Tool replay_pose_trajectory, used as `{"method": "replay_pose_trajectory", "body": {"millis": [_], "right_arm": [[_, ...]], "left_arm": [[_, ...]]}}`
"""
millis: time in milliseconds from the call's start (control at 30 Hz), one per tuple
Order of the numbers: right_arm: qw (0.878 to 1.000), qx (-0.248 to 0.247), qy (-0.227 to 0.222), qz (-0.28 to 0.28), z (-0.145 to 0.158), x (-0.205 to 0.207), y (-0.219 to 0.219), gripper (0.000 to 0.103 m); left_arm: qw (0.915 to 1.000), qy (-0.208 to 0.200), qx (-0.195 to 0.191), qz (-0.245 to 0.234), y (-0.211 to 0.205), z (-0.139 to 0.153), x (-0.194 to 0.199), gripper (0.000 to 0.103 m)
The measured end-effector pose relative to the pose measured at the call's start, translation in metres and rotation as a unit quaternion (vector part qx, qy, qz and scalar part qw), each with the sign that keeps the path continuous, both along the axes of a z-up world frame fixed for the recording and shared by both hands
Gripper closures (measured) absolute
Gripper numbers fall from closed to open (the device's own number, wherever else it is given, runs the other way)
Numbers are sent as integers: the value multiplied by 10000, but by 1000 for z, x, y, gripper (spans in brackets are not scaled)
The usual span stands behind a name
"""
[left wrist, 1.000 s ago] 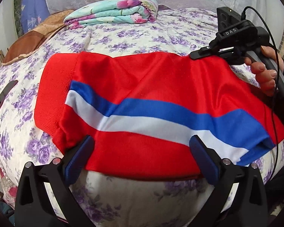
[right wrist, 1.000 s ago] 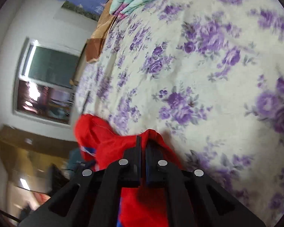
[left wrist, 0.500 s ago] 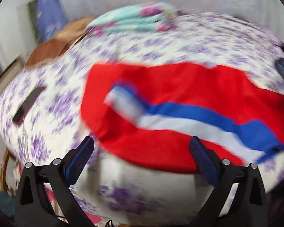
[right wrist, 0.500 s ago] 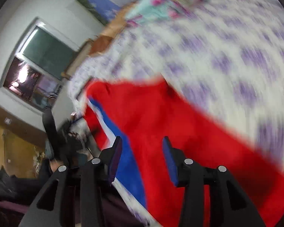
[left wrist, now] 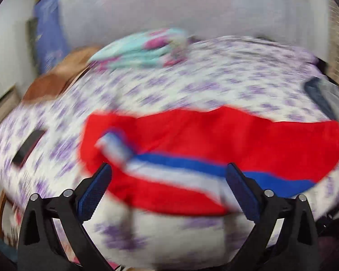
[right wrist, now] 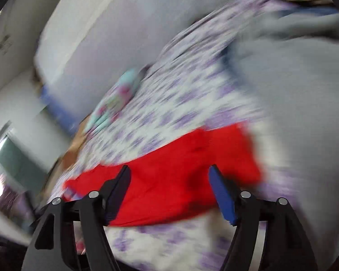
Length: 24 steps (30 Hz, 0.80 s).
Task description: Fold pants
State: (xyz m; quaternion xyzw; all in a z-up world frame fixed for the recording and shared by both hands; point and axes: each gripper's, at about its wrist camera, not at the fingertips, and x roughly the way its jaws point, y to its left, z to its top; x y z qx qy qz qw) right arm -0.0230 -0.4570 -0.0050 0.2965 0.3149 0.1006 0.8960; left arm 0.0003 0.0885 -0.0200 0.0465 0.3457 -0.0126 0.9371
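Pants seen folded, mid-frame on bed; fold step judged done. Left gripper and right gripper spread, empty. Next: edges smoothed or piece set aside.

Left tongs spread, empty — red pants blurred

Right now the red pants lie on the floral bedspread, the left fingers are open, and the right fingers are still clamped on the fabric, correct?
Not quite. The right gripper is open, its fingers spread with nothing between them, as the right wrist view shows. The rest holds: the red pants lie on the floral bedspread, and the left gripper is open.
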Motion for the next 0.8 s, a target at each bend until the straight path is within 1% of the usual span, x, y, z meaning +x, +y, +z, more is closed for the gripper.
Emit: {"method": "replay_pose_trajectory", "body": {"millis": [33,67,133,167,200,233,267,333,367,400,433,467,500,533,600,633,667,700,733,800], "right_arm": [[9999,20,56,-115,-3,-4,-4,31],[9997,80,168,-168,-9,-8,-9,31],[9982,212,507,-245,-25,-10,-14,31],[9968,245,683,-350,-36,-8,-12,35],[9963,245,685,-451,-40,-6,-12,36],[9967,245,594,-486,-43,-5,-2,36],[9974,258,464,-491,-44,2,6,36],[9974,314,389,-524,-49,16,11,36],[9976,323,313,-517,-51,24,13,37],[9980,311,237,-493,-50,28,13,47],[9986,338,121,-393,-53,35,13,65],[9979,599,138,-183,-61,42,9,80],[9970,731,135,-225,-62,44,6,82],[9975,651,5,-289,-56,37,7,83],[9989,68,-191,-415,-30,26,21,83],[9964,-590,-426,-428,-5,18,40,83],[9886,-1302,-666,-372,19,13,65,84],[9798,-1784,-852,-286,35,10,85,84],[9593,-2550,-1213,-18,60,7,128,84],[9351,-3158,-1541,455,80,10,183,84]], "left_arm": [[9999,-8,24,-167,-13,0,3,5],[9995,78,4,-318,-27,-6,8,5],[9979,354,-199,-499,-42,-20,19,5],[9973,443,-263,-515,-45,-26,22,5],[9971,532,-302,-462,-46,-33,26,5],[9970,573,-320,-416,-46,-37,30,5],[9968,648,-365,-302,-42,-42,36,5],[9961,739,-482,-50,-31,-51,46,5],[9961,717,-510,3,-29,-52,45,5],[9965,659,-509,27,-27,-52,44,5],[9969,637,-453,40,-27,-53,46,5],[9972,629,-399,52,-26,-54,44,5],[9974,620,-359,42,-27,-56,43,5],[9976,610,-340,27,-27,-55,43,5],[9976,596,-361,-31,-26,-54,40,5],[9974,594,-404,-40,-23,-53,38,5],[9972,600,-452,-19,-18,-51,38,5],[9969,603,-498,6,-14,-49,37,5],[9965,596,-583,53,-7,-45,36,5],[9963,505,-672,163,3,-40,32,5]]}}
